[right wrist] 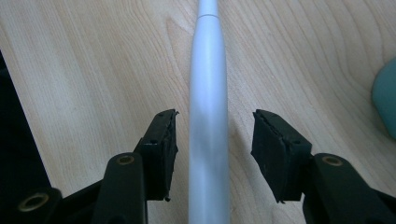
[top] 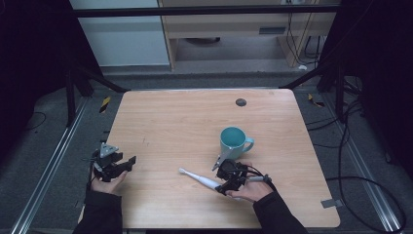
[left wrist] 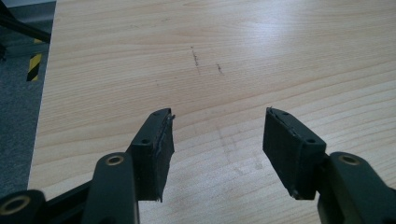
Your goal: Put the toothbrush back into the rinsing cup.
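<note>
High view is showing a wooden table (top: 195, 122) with a person's two hands coming in from the bottom. The right gripper (top: 225, 184) is sitting at about five o'clock on the table, in the person's right hand (top: 251, 190). A white electric toothbrush (top: 199, 178) is lying flat on the wood, and its thick end is going in between the right gripper's jaws. Its thin brush end is pointing toward ten o'clock. A teal mug (top: 234, 142) is standing upright just beyond the right gripper, at about twelve o'clock from it. The mug's handle is pointing toward three o'clock.

In the right gripper view, the toothbrush (right wrist: 208, 116) is running straight up the middle between the two black jaws. There is a small gap on each side of it, so the pads are not pressing on it. The right gripper is loose around the toothbrush and is not squeezing it. A bit of the teal mug (right wrist: 385, 100) is peeking in at three o'clock.

The left gripper (top: 117, 165) is resting at about eight o'clock on the table, near the edge, in the person's left hand (top: 108, 183). In the left gripper view, its jaws are standing wide apart over bare wood (left wrist: 224, 60), and they are holding nothing.

A small dark round spot (top: 240, 102) is sitting on the table at about one o'clock.
</note>
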